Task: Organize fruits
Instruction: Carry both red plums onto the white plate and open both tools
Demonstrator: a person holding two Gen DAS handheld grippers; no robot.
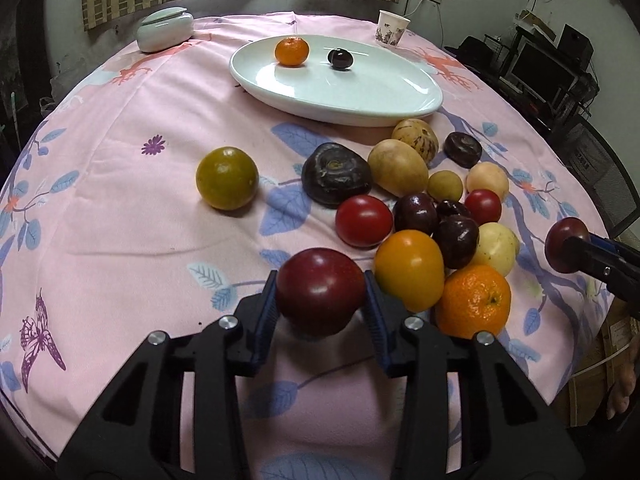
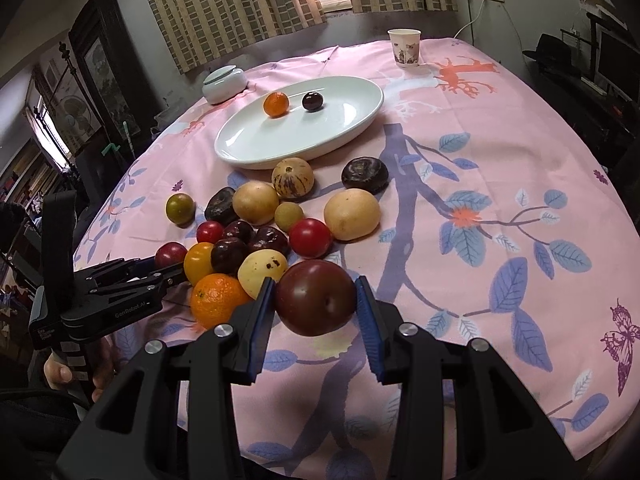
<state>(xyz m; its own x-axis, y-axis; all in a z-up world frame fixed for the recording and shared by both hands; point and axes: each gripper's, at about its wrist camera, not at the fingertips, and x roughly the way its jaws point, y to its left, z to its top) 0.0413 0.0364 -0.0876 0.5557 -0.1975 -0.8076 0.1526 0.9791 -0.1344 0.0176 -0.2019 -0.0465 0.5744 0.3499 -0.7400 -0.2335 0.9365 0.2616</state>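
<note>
On pink floral tablecloth, curtained room, both jaws gripping plums.

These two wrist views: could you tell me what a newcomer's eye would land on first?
Each gripper clamps a dark red plum: the left gripper and the right gripper. Between them lies a bright heap of fruit on the pink cloth. Beyond it, a white plate holds two small fruits.

Pink floral tablecloth, patterned paper cup at its far edge, white lidded ceramic jar far left, striped beige curtains behind it
</note>
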